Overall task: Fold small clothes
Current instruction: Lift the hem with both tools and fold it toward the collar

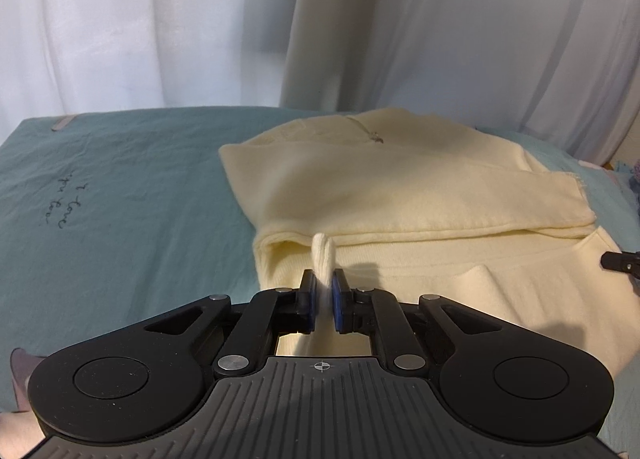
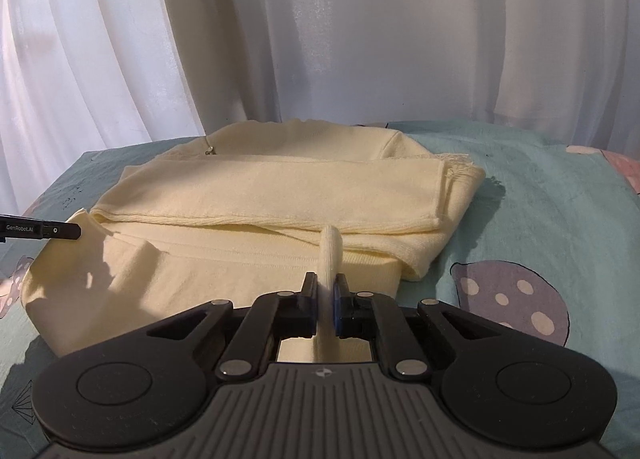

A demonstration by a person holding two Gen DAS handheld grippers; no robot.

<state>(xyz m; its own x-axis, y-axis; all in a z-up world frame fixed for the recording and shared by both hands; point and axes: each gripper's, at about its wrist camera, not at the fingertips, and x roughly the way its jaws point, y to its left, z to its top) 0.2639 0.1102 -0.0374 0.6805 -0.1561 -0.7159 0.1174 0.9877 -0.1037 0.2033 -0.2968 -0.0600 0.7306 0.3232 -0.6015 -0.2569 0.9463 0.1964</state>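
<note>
Behind, we note white curtains (image 2: pixel 360 39); below, a teal bedsheet (image 1: pixel 120 187) covers the bed. On it lies the cream sweater (image 2: pixel 260 187), partly folded, sleeves laid across the body. Left gripper (image 1: pixel 323 295): jaws pinching a raised ridge of its near hem. Right gripper (image 2: pixel 325 293): jaws likewise pressed on a hem ridge, farther right.

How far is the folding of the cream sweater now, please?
Done: both sleeves already lie folded across the cream sweater, which rests on the teal sheet. In hand: the left gripper and the right gripper are each shut on a pinch of the sweater's near hem. Left: the lower half is not yet laid over the sleeves, so probably one final fold remains.
</note>
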